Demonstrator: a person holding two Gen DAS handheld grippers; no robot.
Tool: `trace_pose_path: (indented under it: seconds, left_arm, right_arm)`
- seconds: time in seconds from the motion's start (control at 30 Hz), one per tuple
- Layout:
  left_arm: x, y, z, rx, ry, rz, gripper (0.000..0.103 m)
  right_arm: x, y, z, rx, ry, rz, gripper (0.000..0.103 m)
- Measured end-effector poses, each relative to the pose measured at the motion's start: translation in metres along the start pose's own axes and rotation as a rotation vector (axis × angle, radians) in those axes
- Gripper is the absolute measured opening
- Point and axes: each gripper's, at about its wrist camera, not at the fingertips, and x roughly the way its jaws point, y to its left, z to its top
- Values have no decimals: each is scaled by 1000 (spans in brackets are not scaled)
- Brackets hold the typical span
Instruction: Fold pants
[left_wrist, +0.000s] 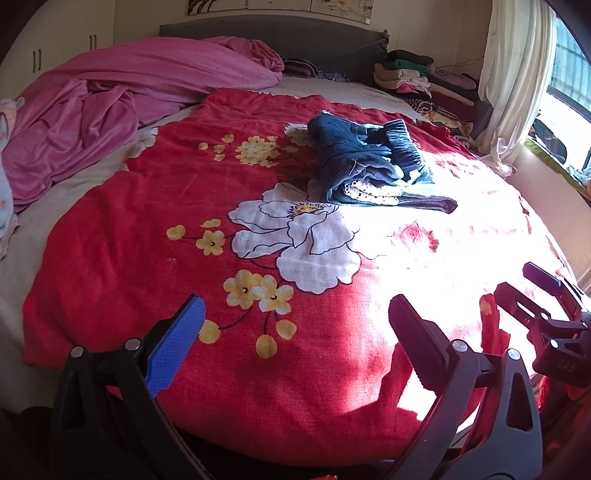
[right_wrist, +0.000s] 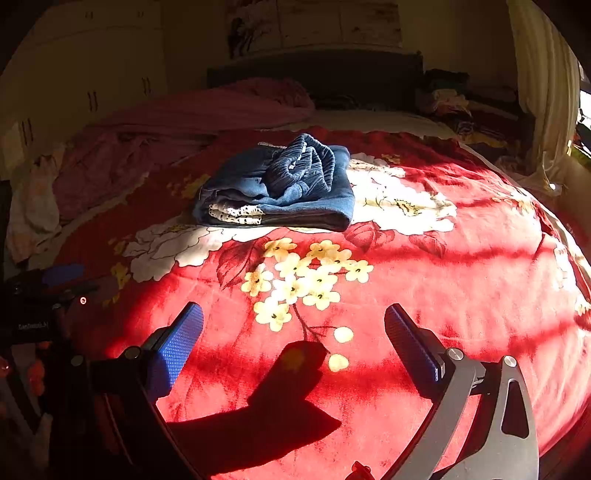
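A pair of dark blue denim pants (left_wrist: 369, 162) lies bunched and folded in a heap on the red floral blanket (left_wrist: 147, 229), with a white lace trim showing at its near edge. It also shows in the right wrist view (right_wrist: 280, 188), elastic waistband on top. My left gripper (left_wrist: 299, 332) is open and empty, held over the blanket's near part, well short of the pants. My right gripper (right_wrist: 295, 332) is open and empty, also short of the pants. The right gripper shows at the left wrist view's right edge (left_wrist: 532, 291).
A pink quilt (left_wrist: 110, 107) is heaped at the bed's far left. Stacked folded clothes (left_wrist: 417, 77) sit by the grey headboard at the far right. A curtain (left_wrist: 517, 74) and window are on the right. Wardrobe doors (right_wrist: 81, 77) stand at the left.
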Motion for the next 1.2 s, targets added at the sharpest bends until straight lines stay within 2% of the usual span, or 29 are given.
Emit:
trace_pose_path:
  seconds: [1.2]
  left_arm:
    - [-3,0,-2,-10,11,11,93]
  right_arm:
    - [2,-3,-1,-5,17,-2,98]
